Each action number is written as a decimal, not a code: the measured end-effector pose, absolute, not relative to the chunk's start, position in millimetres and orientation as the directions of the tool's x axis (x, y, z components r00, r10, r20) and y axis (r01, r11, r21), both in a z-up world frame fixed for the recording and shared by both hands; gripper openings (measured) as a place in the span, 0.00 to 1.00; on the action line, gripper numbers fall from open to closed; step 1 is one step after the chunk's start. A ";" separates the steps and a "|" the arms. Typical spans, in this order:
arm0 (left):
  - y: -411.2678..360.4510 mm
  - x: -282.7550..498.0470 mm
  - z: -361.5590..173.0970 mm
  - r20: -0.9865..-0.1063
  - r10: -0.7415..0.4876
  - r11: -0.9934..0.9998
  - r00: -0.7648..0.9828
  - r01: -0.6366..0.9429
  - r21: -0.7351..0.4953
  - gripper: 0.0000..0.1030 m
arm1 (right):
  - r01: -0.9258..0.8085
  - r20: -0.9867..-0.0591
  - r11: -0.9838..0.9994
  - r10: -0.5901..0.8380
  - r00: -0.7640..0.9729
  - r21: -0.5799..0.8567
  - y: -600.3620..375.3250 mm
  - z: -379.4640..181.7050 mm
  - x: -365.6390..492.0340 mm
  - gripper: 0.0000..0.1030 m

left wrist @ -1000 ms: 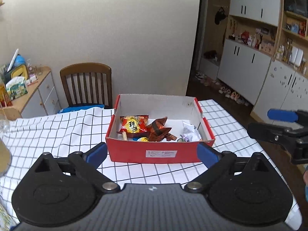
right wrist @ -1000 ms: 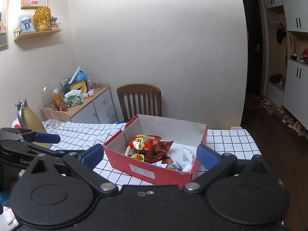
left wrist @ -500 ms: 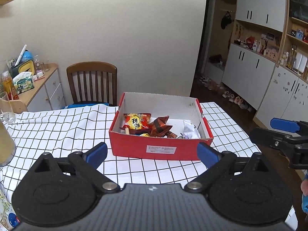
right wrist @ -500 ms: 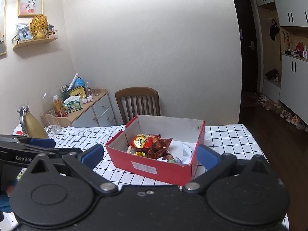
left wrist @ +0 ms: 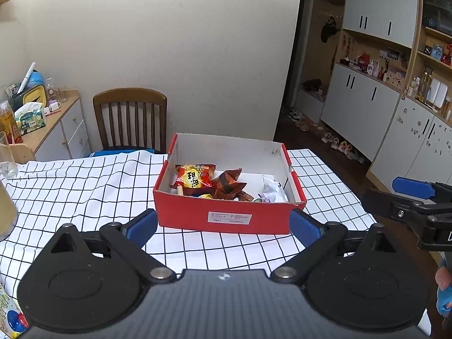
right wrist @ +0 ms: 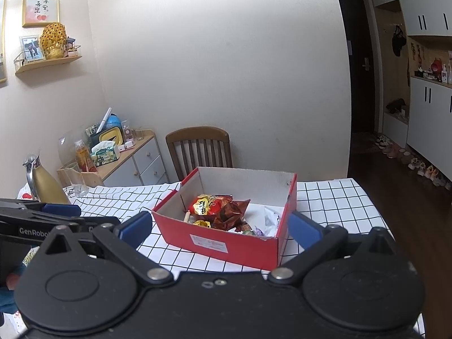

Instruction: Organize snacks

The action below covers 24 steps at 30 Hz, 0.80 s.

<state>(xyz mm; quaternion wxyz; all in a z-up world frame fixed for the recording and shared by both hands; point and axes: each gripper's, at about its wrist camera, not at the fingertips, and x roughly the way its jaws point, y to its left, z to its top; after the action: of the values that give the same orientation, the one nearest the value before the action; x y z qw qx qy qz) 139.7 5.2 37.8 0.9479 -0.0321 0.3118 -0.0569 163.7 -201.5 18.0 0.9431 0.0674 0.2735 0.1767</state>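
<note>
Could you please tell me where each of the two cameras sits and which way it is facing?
Left wrist: on the open left gripper, facing the red box squarely; the right gripper juts in at right.
Right wrist: on the open right gripper, seeing the box from its right; the left gripper shows at left.
Shared: box, wooden chair, checked tablecloth.

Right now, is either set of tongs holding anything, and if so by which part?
Nothing is held. The left tongs and right tongs are both open and empty, short of the red box; the snacks lie inside it.
</note>
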 end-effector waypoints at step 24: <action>1.2 137.4 40.2 -0.585 -0.144 0.989 0.798 0.098 -0.109 0.97 | -0.291 -0.499 0.929 0.369 0.784 0.230 -205.3 15.6 160.9 1.00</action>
<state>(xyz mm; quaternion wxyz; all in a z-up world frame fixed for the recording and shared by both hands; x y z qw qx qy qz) 137.4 1.2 40.2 0.9475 -0.0365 0.3112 -0.0639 160.9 -205.3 15.6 0.9418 0.0701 0.2780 0.1754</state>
